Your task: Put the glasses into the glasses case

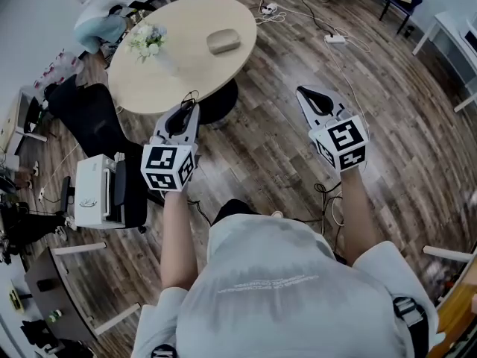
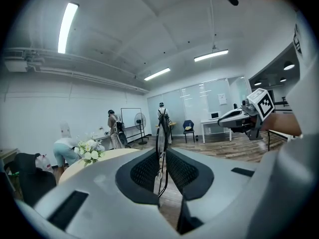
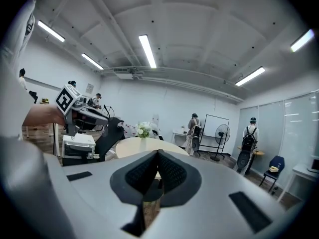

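A tan oval glasses case (image 1: 223, 41) lies shut on the round wooden table (image 1: 179, 66), far from both grippers. My left gripper (image 1: 186, 107) hovers over the floor at the table's near edge, shut on the thin black-framed glasses (image 1: 191, 98). In the left gripper view the glasses (image 2: 160, 128) stand upright, pinched between the jaws, and the gripper (image 2: 161, 156) points towards the table (image 2: 107, 156). My right gripper (image 1: 307, 92) hangs to the right over bare floor with its jaws together and nothing between them (image 3: 158, 154).
A vase of white flowers (image 1: 147, 39) stands on the table's left side. A black chair (image 1: 89, 114) and a white printer (image 1: 93, 192) sit left of me. Cables and a power strip (image 1: 335, 39) lie on the wooden floor. Several people stand across the room.
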Tool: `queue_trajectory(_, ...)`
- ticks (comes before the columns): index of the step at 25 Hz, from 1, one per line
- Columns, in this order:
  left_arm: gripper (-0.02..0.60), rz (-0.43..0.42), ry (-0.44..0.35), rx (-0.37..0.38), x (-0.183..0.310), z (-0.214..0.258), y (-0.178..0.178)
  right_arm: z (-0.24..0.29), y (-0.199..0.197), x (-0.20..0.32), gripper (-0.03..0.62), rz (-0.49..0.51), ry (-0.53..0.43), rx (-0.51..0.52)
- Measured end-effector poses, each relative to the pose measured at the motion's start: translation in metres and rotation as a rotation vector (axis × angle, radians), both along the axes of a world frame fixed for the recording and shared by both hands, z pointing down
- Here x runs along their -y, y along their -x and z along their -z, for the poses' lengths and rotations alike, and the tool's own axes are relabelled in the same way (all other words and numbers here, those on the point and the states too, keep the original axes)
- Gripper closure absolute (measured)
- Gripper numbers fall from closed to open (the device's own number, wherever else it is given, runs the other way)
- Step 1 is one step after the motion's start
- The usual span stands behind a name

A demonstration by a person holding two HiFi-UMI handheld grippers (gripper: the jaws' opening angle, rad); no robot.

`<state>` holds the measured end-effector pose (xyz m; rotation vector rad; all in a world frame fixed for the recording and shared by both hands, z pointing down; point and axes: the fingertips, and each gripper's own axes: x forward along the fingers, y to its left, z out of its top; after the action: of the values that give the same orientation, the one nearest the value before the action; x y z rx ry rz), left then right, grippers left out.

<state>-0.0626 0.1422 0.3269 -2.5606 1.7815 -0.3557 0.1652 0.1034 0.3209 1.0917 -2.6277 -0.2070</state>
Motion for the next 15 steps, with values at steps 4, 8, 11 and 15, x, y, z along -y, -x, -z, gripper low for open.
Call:
queue_trajectory(4, 0.538, -0.007, 0.002, 0.024, 0.013, -0.002, -0.004, -0.007, -0.006, 0.019, 0.592, -0.002, 0.021, 0.026)
queue_trajectory(8, 0.538, 0.001, 0.009, 0.009, 0.039, -0.010, 0.004, -0.017, -0.002, 0.041, 0.592, -0.006, 0.035, 0.013)
queue_trajectory(11, 0.538, -0.004, 0.018, -0.013, 0.069, -0.022, 0.014, -0.024, 0.004, 0.067, 0.592, -0.017, 0.045, 0.001)
queue_trajectory(15, 0.538, -0.009, 0.017, -0.021, 0.130, -0.030, 0.037, -0.025, 0.020, 0.119, 0.592, -0.038, 0.041, -0.018)
